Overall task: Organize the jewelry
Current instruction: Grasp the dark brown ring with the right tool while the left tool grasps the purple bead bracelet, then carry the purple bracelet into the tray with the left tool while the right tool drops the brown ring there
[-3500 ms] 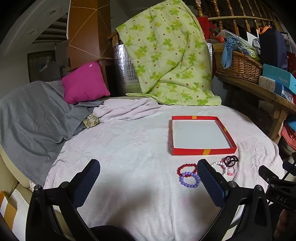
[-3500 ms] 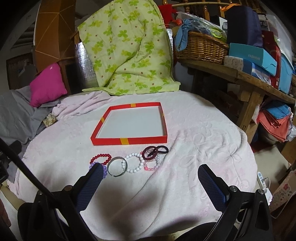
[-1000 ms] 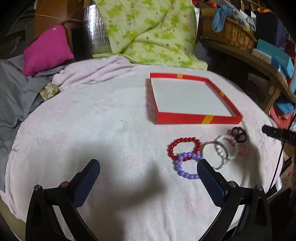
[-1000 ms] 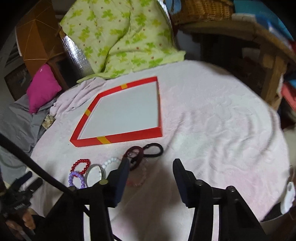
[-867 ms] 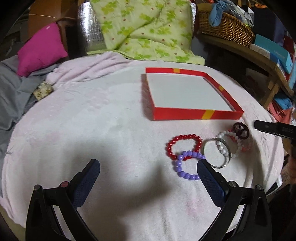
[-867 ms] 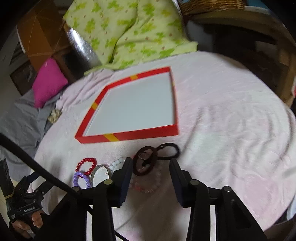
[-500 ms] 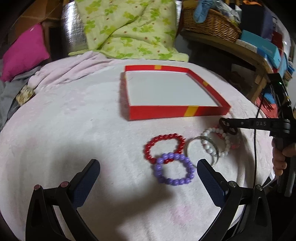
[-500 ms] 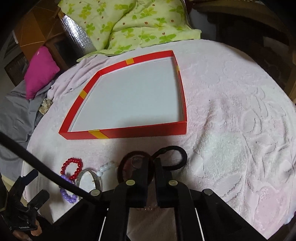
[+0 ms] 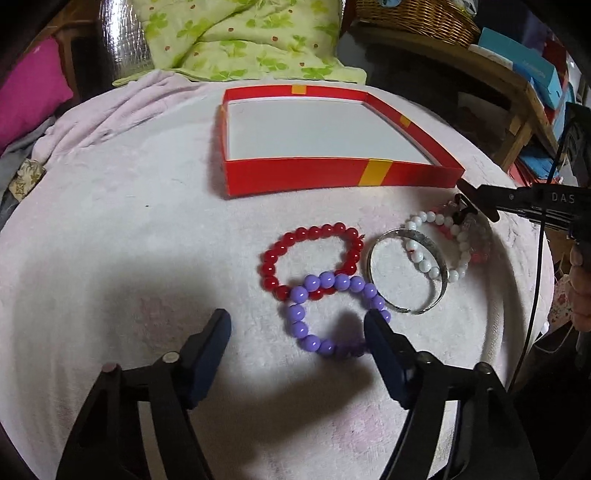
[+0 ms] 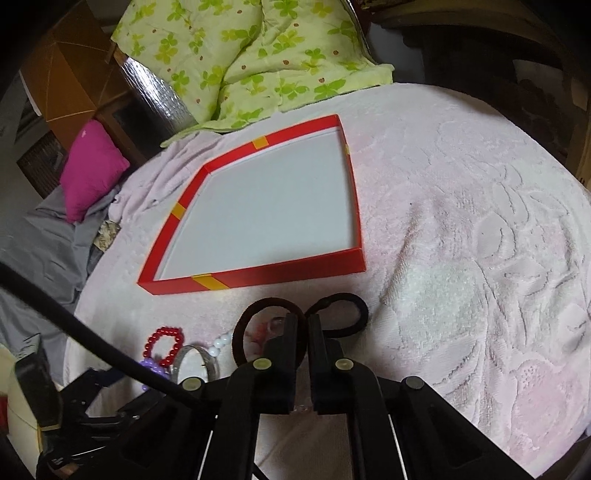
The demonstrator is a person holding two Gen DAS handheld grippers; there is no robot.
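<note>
A red tray with a white floor stands on the pink blanket; it also shows in the right wrist view. In front of it lie a red bead bracelet, a purple bead bracelet, a silver bangle, a white bead bracelet and a pink one. My left gripper is open, its fingers either side of the purple bracelet. My right gripper is shut on a dark hair tie lying on the pink bracelet.
The pink blanket covers a round table that drops off at the right and front. A green quilt, a magenta pillow and a wooden shelf with a basket stand behind.
My left gripper has moved forward and lower to the purple bracelet and narrowed. My right gripper has come down and closed on the dark hair tie.
</note>
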